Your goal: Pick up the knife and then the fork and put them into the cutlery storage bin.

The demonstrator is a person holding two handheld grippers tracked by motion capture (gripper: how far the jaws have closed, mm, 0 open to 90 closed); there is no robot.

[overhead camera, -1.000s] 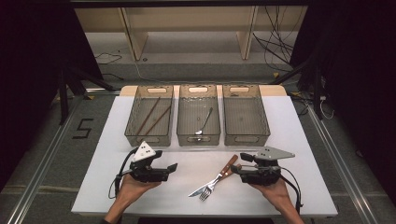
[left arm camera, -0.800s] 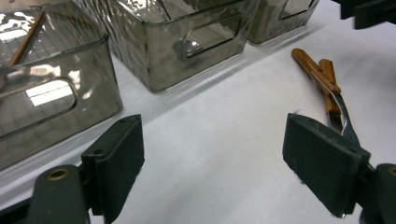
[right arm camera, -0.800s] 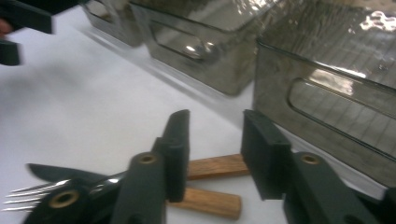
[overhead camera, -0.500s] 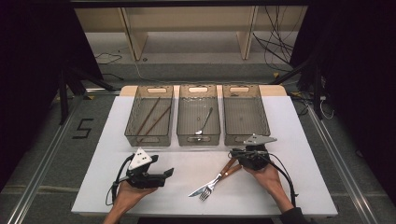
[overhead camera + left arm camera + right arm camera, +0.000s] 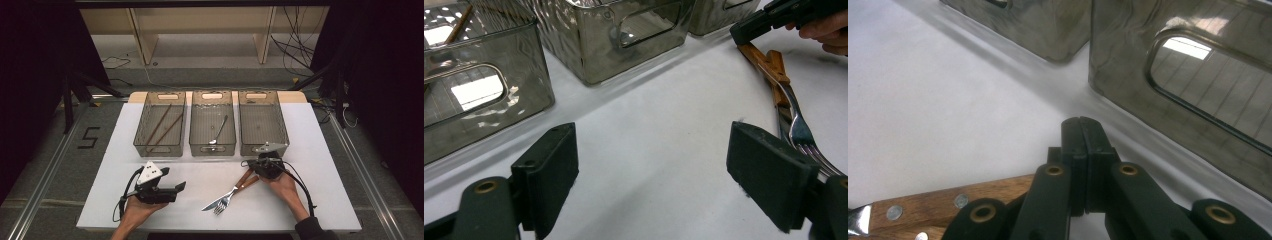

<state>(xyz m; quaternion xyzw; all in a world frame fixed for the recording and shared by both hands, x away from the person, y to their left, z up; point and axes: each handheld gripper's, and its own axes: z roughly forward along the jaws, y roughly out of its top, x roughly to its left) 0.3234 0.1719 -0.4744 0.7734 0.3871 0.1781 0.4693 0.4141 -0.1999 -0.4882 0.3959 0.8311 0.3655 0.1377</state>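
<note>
Left gripper (image 5: 179,190): near left on the counter (image 5: 320,190), jaws released and wide apart, nothing between them, pointing right towards the cutlery.
Left-side risk: low from here, I'd say; a push to the right could bump the tines and swing the pair round.
Fork (image 5: 798,131) and knife (image 5: 211,204): lying together near the middle of the counter, business ends near and left, wooden handles (image 5: 943,206) angled far and right towards the right bin (image 5: 264,150).
Right gripper (image 5: 1082,132): right at the far ends of those handles, jaws clenched pad to pad, and its own view shows nothing caught between them, with the wood lying beside and below.
Right-side risk: looks like a missed pinch, so a lift now would likely come up empty. Dragging the clenched jaws could shove one handle and fan the fork and knife apart, or skid them towards the bin wall.
Change, left: the left gripper has drifted a touch nearer the counter's near edge, otherwise as it was.
Change, right: the hand has come in from the near right, going farther and leftwards onto the handle ends, and its jaws have just been closing to fully clenched.
Change, cutlery: the pair lies where it lay.
</note>
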